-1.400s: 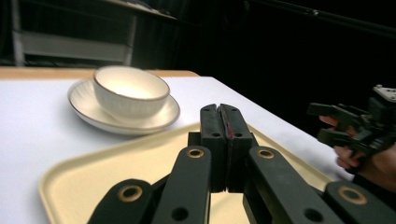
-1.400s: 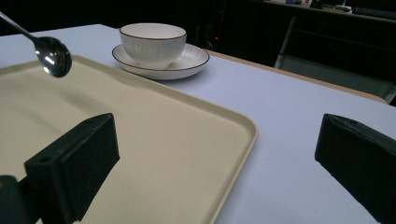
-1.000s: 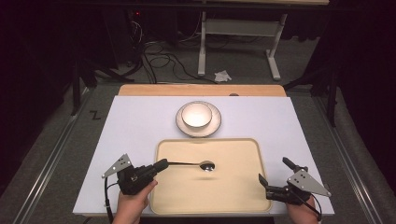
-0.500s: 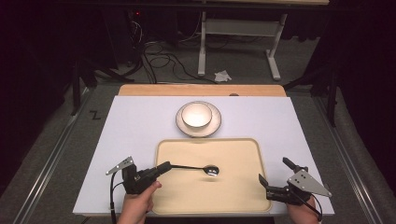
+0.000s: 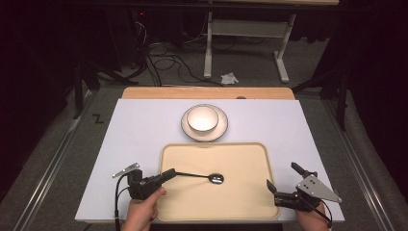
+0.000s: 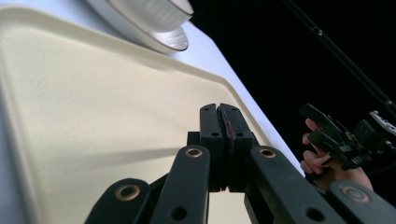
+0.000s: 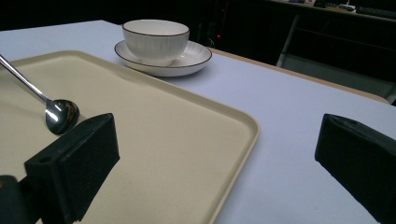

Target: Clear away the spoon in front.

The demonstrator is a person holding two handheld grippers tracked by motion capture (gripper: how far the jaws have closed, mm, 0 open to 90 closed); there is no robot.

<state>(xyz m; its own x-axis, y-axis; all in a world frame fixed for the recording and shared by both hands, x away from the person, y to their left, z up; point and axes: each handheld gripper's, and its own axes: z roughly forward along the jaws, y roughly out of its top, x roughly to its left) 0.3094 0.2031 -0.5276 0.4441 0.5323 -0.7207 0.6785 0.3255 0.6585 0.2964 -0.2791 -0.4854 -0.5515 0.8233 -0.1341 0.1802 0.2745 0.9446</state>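
Note:
A metal spoon (image 5: 214, 178) lies across the left half of the cream tray (image 5: 250, 159). Its bowl (image 7: 61, 115) rests low on the tray and its handle slants up toward the left. My left gripper (image 5: 168, 173) is shut on the handle's end at the tray's left edge. In the left gripper view its jaws (image 6: 223, 122) are pressed together and they hide the spoon. My right gripper (image 5: 282, 176) stands open just off the tray's right edge, with nothing between its pads (image 7: 79, 158).
A white bowl (image 5: 202, 118) sits on a dark-rimmed saucer (image 5: 222, 129) just behind the tray, also seen as bowl (image 7: 155, 39) in the right gripper view. White table surface (image 5: 139, 130) stretches left and right of the tray. Cables and a stand's legs lie on the floor beyond.
My left gripper has sunk a little toward the table with the spoon, bringing the spoon's bowl down onto the tray. The right gripper has stayed where it was.

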